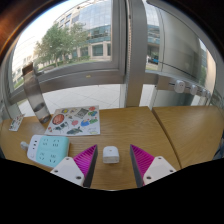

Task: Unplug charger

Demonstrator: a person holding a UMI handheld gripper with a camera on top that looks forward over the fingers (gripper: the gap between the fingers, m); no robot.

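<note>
As you look forward along the gripper (pixel 111 163), its two fingers stand wide apart and hold nothing. Each finger shows a magenta pad: the left pad (pixel 86 157) and the right pad (pixel 139 158) face one another across a bare strip of the wooden bench (pixel 150 125).

Between the fingers, just beyond their tips, you see the charger (pixel 111 154), a small white block with rounded corners that rests on the bench. A gap is visible on either side of it, so neither pad touches it. You cannot tell from this view what it is plugged into, and no cable can be made out.

Left of the left finger, and close to it, lies a pale mint-green device (pixel 47 150) with rows of small buttons, set at a slant on the bench. Beyond it, further from you, lies a flat printed sheet (pixel 73 122) covered with small coloured pictures. A small white object (pixel 15 124) stands at the far left edge of the bench, near a dark slanted panel (pixel 36 98).

Beyond the bench, large windows (pixel 80 45) with a broad upright frame post (pixel 136 55) look onto trees (pixel 58 42) and a multi-storey building (pixel 90 25). At the right, a white fitting (pixel 178 86) sits on the window ledge.
</note>
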